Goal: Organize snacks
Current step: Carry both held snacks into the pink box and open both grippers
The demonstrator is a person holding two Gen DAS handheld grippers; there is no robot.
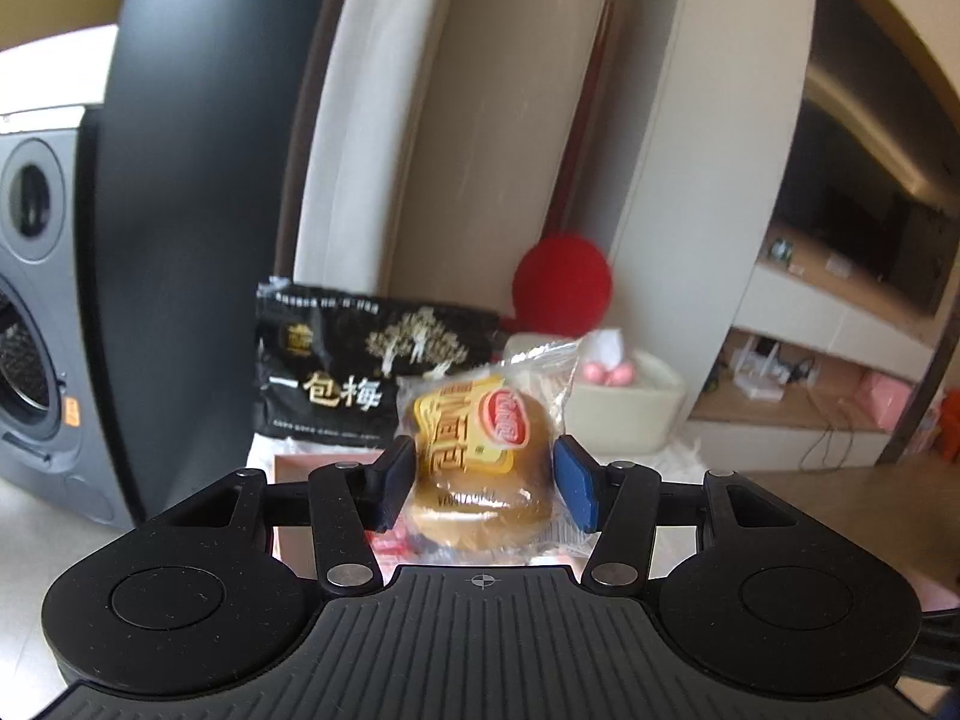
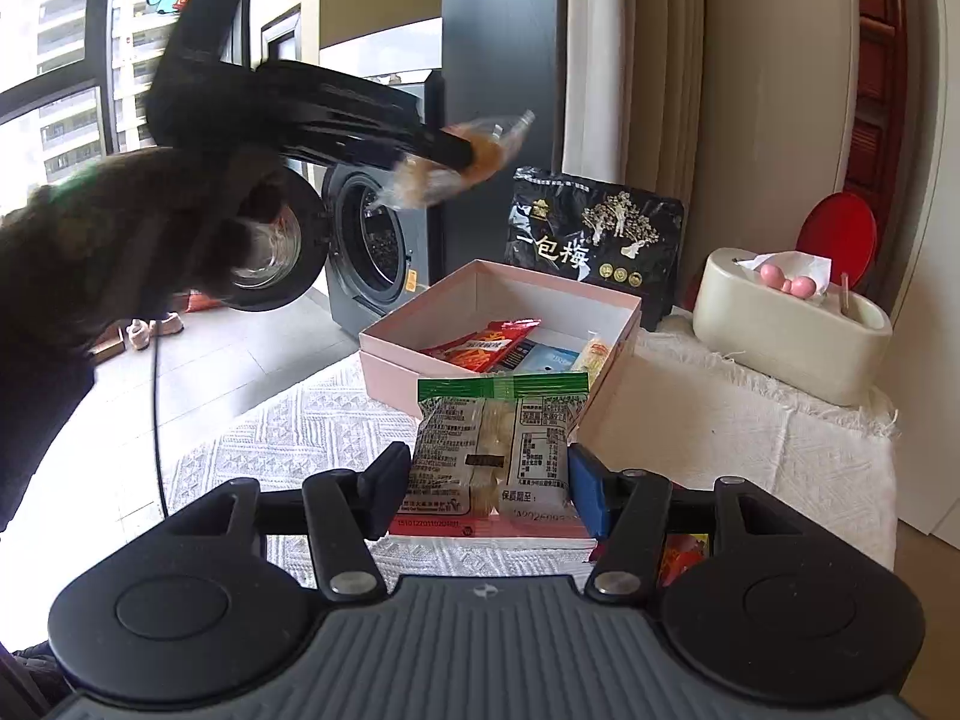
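Left gripper clamped on a wrapped bun: clear wrapper, yellow-and-red label, both pads pressing its sides. In the right wrist view the same gripper is blurred, held up in the air left of and above the pink box, bun sticking out past the fingers.

Right gripper clamped on a clear snack pack with a green top strip, printed back facing the camera, held upright above the cloth-covered surface, just in front of the box.

Box is open, sitting on the surface. Inside: a red snack bag, a light blue packet, a yellow-labelled packet against the right wall.

Black plum bag stands upright behind the box. Cream tissue holder to its right. More red wrappers on the surface, mostly hidden under the right gripper.
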